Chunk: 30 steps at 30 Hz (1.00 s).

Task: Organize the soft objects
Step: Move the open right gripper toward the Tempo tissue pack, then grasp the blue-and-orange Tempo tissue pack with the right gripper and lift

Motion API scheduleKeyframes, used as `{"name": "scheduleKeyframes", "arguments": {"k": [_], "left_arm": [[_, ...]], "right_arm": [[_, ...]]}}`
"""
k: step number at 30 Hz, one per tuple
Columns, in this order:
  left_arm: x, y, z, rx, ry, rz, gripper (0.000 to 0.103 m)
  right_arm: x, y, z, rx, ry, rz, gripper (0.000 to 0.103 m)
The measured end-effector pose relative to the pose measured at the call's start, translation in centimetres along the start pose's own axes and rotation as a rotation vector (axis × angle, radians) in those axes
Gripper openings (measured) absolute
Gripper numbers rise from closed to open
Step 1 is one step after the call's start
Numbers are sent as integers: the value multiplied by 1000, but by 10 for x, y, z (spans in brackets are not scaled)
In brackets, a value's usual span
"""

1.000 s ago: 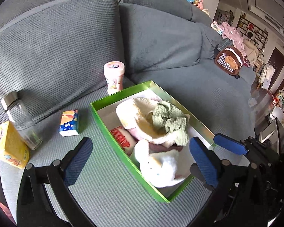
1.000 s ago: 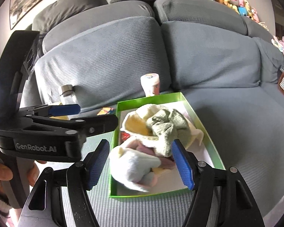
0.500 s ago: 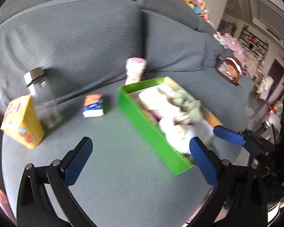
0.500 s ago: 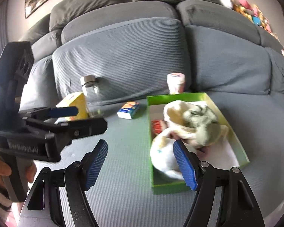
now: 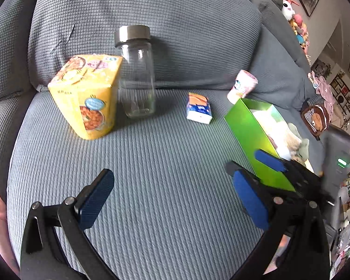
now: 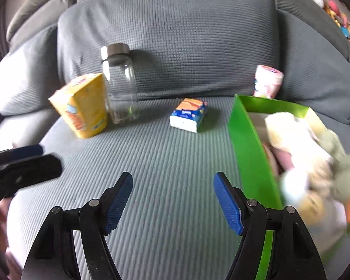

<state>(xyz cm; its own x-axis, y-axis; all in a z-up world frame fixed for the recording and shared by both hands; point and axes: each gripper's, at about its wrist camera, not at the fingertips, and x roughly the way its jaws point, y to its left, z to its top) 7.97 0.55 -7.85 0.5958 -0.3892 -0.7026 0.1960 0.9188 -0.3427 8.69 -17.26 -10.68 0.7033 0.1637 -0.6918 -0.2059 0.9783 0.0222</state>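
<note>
A green box [image 5: 249, 137] [image 6: 249, 149] sits on the grey sofa seat at the right, filled with soft things: cream and white plush and a green knitted cloth [image 6: 338, 154], blurred. A small tissue pack [image 5: 199, 109] [image 6: 189, 115] lies on the seat left of the box. My left gripper [image 5: 172, 200] is open and empty above bare seat, left of the box. My right gripper [image 6: 172, 200] is open and empty over the seat, its right finger close to the box's left wall. The right gripper also shows in the left wrist view [image 5: 275, 163].
A yellow carton [image 5: 86, 95] [image 6: 81, 107] and a glass jar with a metal lid [image 5: 136, 70] [image 6: 120, 84] stand at the back left. A pink canister [image 5: 242, 88] [image 6: 267, 81] stands behind the box. The sofa backrest [image 5: 140, 11] rises behind them. Plush toys [image 5: 296, 23] line the far right.
Both grippers have swung left, away from above the box toward the open seat. The jar, carton and tissue pack now sit ahead. Both stay open and empty.
</note>
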Motion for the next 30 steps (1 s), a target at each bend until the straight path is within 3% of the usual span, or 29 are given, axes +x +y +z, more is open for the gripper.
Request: {"name": "scheduleKeyframes", "arguments": {"k": [10,16,17,18,22,30], "left_arm": [[-2,27,4,-20,-25,15,102],[0,30,6,-9,-18,23,102],[0,29,6,-7,-18,24,102],[1,28,7,-5,-16,23,102],[7,21,7,12,-9,17,102],[24,1,-13,50,68,-6,102]], "right_arm": [[104,5,63,67,60,-142,72],[143,-2,73,111,137,-126,72],[147,-4,72,110,148,-116,67],[144,-5,71,92,128,-122,56],[121,-12,52,92,119,-71,55],[17,-19,-51,70,156,9,56]]}}
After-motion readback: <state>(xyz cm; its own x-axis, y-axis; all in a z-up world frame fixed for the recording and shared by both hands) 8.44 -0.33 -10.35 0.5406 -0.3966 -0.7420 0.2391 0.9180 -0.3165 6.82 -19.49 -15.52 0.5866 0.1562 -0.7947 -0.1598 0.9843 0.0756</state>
